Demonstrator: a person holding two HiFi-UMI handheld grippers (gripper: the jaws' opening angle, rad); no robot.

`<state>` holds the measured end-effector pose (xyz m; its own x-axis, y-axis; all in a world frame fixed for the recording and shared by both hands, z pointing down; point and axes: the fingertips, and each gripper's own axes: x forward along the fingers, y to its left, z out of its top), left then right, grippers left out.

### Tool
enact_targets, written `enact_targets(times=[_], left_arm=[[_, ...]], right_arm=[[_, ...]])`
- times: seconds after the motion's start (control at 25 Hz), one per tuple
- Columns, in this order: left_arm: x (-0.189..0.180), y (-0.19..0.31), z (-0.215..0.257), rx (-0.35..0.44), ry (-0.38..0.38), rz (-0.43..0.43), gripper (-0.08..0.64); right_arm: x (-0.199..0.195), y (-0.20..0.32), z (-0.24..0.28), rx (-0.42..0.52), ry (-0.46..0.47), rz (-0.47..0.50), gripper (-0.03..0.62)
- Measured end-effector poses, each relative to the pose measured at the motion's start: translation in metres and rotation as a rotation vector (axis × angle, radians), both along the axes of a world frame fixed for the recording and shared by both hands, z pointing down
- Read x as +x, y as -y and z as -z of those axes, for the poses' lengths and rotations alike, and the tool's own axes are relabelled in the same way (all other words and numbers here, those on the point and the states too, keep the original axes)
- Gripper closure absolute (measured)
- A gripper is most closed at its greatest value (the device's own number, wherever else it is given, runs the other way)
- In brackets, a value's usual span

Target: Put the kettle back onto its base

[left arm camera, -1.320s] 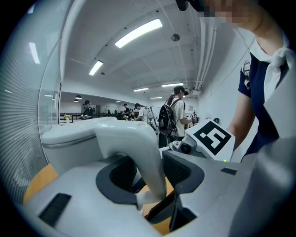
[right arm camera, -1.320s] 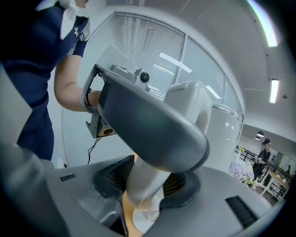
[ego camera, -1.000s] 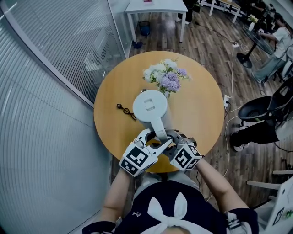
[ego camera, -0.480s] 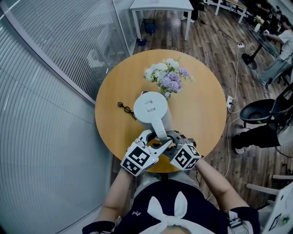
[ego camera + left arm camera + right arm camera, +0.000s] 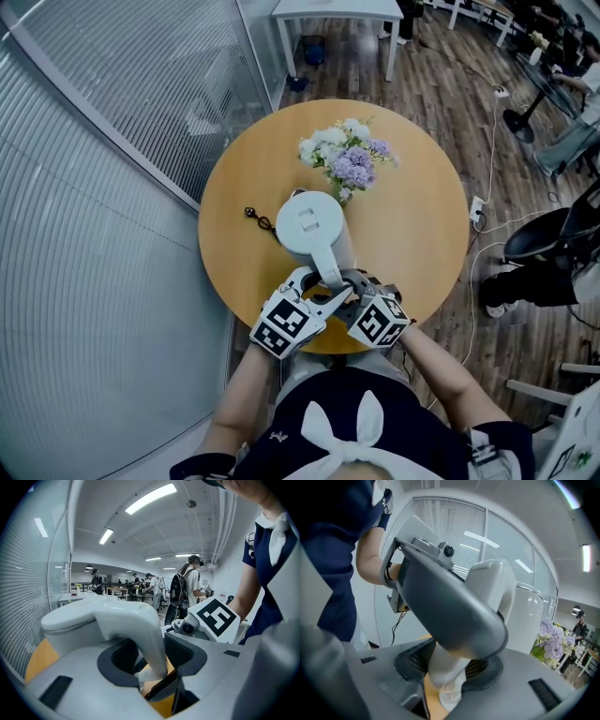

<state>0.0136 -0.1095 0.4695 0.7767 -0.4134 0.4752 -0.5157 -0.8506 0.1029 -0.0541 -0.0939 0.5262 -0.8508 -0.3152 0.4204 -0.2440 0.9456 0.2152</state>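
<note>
The white kettle point(image 5: 307, 225) stands upright in the middle of the round wooden table point(image 5: 412, 225), its handle point(image 5: 329, 269) pointing at the person. Both grippers hold that handle from opposite sides. My left gripper point(image 5: 316, 288) is shut on it from the left, and in the left gripper view the handle point(image 5: 147, 634) fills the gap of the left gripper point(image 5: 151, 657). My right gripper point(image 5: 351, 284) is shut on it from the right; in the right gripper view the handle point(image 5: 487, 590) runs down between the pads of the right gripper point(image 5: 450, 668). The kettle's body hides whatever is under it, so I cannot make out its base.
A bunch of white and purple flowers point(image 5: 345, 155) stands just behind the kettle. A short black cord point(image 5: 259, 221) lies on the table to the kettle's left. A ribbed glass wall point(image 5: 112, 141) curves along the left, and a white table point(image 5: 342, 19) stands beyond.
The head view has shifted slightly. The kettle and both grippers keep the same places on the table.
</note>
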Motion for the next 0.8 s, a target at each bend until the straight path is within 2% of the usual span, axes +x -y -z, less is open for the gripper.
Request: enact_targets(times=[0.8], left_arm=[[0.004, 0.005, -0.023, -0.063, 0.01, 0.041, 0.37]], right_arm=[[0.005, 0.0, -0.024, -0.05, -0.013, 0.024, 0.42]])
